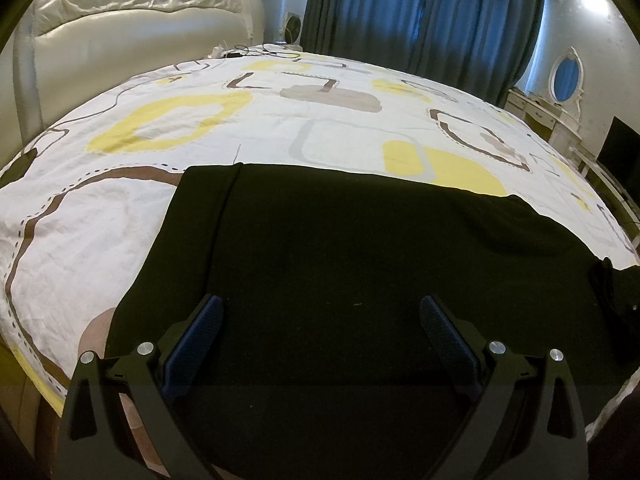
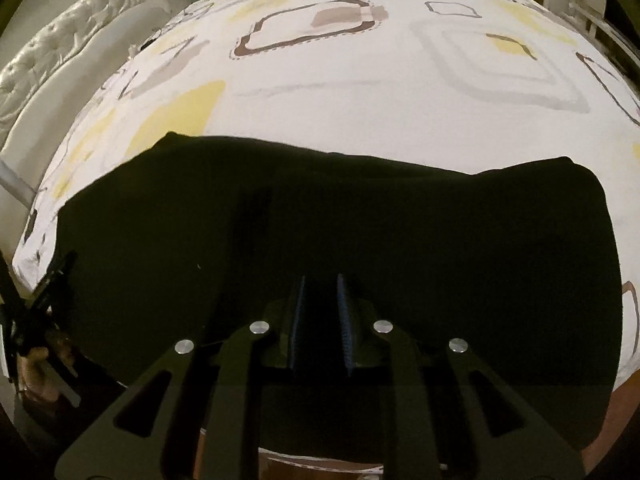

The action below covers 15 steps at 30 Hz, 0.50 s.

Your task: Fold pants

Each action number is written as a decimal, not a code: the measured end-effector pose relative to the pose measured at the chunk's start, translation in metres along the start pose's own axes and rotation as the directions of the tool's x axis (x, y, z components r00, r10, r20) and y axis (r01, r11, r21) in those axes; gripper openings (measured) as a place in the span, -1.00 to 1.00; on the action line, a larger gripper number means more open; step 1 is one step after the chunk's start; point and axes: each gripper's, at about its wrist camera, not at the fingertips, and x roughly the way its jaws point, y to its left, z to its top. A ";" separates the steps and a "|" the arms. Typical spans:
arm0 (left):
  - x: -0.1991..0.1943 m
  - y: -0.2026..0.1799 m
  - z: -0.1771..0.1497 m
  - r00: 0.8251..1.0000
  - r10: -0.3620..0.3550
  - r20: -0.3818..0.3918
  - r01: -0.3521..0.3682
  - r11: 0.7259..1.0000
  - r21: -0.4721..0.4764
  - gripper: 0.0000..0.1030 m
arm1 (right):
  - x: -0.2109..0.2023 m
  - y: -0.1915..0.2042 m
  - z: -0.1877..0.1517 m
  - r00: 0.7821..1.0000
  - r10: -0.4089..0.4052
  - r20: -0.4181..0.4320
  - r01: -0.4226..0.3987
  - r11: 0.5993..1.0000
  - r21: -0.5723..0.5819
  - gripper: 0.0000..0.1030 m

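Item 1: pants [image 1: 340, 248], black, lying flat on the patterned bedspread [image 1: 168, 128]. Already doubled into a broad rectangle; a lengthwise fold seam runs ahead and left of the left gripper [image 1: 320, 312]. The cloth fills the area directly beneath and ahead of both claws.

Item 2: left gripper. Jaws spread wide, blue pads [image 1: 444, 332] well apart, nothing between them. It hovers over the near part of the pants, angled down.

Item 3: right gripper [image 2: 322, 304]. Jaws nearly together, a narrow gap showing between the ribbed pads [image 2: 345, 320]. Black on black: whether a pinch of cloth sits in that gap cannot be told, so the hold is uncertain. The far edge of the pants [image 2: 360, 164] lies well ahead of it; the other gripper shows at its far left [image 2: 44, 300].

Step in hand, by judgement: between folds, 1 lengthwise fold done, cross fold pending.

Next move calls for: both claws on matching corners of 1 end, lifted together and laid over the opposite end, edges aligned.
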 end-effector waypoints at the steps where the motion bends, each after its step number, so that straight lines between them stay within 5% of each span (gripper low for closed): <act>1: 0.000 0.001 0.000 1.000 -0.003 -0.003 0.003 1.000 -0.002 0.90 | 0.000 0.001 -0.001 1.000 -0.003 0.001 0.003 1.000 -0.003 -0.65; 9: -0.004 0.014 0.005 0.995 -0.093 -0.022 0.092 0.995 -0.047 0.90 | -0.003 0.001 -0.005 1.000 0.008 0.010 -0.007 1.000 -0.006 -0.65; 12: -0.009 0.034 0.009 0.977 -0.211 -0.019 0.206 0.967 -0.149 0.90 | -0.005 -0.001 -0.005 1.000 0.023 0.015 -0.024 1.000 0.006 -0.65; 15: -0.015 0.056 0.013 0.940 -0.341 -0.007 0.327 0.907 -0.266 0.90 | -0.009 -0.003 -0.006 0.998 0.062 0.018 -0.063 0.998 0.021 -0.50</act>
